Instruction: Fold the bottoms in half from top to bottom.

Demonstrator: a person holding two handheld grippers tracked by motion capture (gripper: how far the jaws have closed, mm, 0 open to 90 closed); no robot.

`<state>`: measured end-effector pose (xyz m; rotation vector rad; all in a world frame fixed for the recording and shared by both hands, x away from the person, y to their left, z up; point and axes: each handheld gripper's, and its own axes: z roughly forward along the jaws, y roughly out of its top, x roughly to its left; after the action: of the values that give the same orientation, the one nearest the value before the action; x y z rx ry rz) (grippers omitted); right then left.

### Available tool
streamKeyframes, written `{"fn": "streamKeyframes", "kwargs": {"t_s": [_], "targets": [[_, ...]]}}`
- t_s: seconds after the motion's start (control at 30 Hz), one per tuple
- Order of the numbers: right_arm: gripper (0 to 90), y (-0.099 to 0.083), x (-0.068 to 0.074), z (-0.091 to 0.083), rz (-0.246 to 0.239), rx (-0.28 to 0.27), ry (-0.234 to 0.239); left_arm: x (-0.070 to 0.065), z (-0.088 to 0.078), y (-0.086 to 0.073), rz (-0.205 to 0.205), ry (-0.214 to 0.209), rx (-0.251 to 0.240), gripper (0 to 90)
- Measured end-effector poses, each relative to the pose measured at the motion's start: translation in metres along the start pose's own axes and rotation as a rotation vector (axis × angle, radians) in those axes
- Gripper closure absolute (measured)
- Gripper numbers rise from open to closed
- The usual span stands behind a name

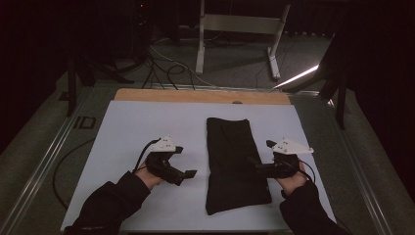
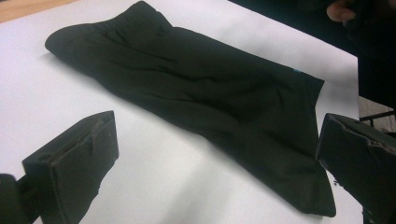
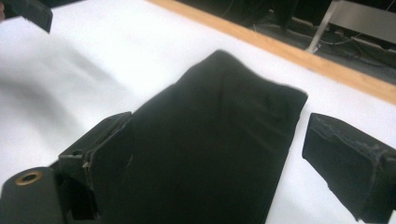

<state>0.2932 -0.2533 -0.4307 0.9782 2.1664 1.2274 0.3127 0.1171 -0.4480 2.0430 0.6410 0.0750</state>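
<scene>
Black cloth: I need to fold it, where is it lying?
High view: the black cloth lies lengthwise on the white board, right of centre, between both tongs.

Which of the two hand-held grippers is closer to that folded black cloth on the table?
The right. The right gripper reaches over the right edge of the black cloth, its jaws open. The left gripper sits off the cloth's left side over the white mat, also open, apart from it.

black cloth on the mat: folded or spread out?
Folded. The black cloth lies as a long narrow strip on the white mat, with a doubled edge at its far end and creases along its length.
</scene>
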Motion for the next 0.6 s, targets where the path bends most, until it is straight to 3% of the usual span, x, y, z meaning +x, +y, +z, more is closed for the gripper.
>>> {"fn": "streamKeyframes", "kwargs": {"t_s": [0.13,0.33,0.6], "targets": [[9.0,0.011,-0.009,0.003,-0.007,-0.025,-0.017,0.006,0.004,0.006,-0.003,0.013,0.009,0.0],[9.1,0.025,-0.02,0.01,-0.015,-0.027,-0.032,0.014,0.008,0.018,0.005,0.017,0.016,0.0],[9.1,0.035,-0.04,0.026,-0.018,-0.019,-0.05,0.03,0.019,0.029,-0.018,0.035,0.019,0.0]]}}
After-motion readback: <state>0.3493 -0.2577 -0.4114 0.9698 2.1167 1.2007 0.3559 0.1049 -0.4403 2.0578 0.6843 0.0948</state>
